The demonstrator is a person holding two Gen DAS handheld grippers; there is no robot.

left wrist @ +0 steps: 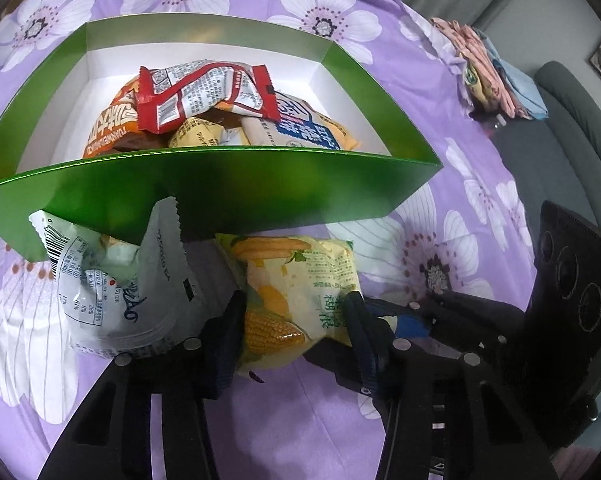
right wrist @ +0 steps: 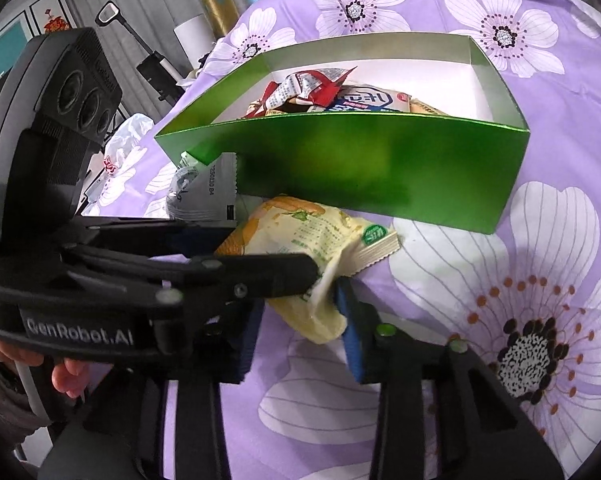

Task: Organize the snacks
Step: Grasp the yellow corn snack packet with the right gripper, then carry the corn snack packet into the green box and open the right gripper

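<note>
**Clerk:** Item one, what is stored already?

**Holder:** I am counting several packets lying inside the shallow green cardboard box with the white interior [left wrist: 228, 168]: a crumpled red-and-white foil wrapper [left wrist: 204, 96] on top, an orange printed packet [left wrist: 108, 124] at the left, a white-and-blue packet [left wrist: 304, 124] at the right, and a small yellow one between them. By my judgement the task is running past its middle.

**Clerk:** Item two, what is outstanding?

**Holder:** Two packets are lying on the purple flowered bedsheet [left wrist: 420, 80], just in front of the box's near wall: a pale yellow corn-print snack packet [left wrist: 296, 288] and a white-grey packet with a barcode [left wrist: 116, 288], which is leaning against that wall. Both are waiting to go in.

**Clerk:** Item three, the tools?

**Holder:** My left gripper [left wrist: 296, 320] is clamping the yellow packet at a middling width, one pad on each side. My right gripper [right wrist: 300, 320] is standing partly open around that packet's nearer end; its right pad is touching the crimped edge, and whether the left pad is pressing I cannot tell.

**Clerk:** Anything else?

**Holder:** A folded stack of cloths [left wrist: 488, 76] is sitting at the bed's far edge.
</note>
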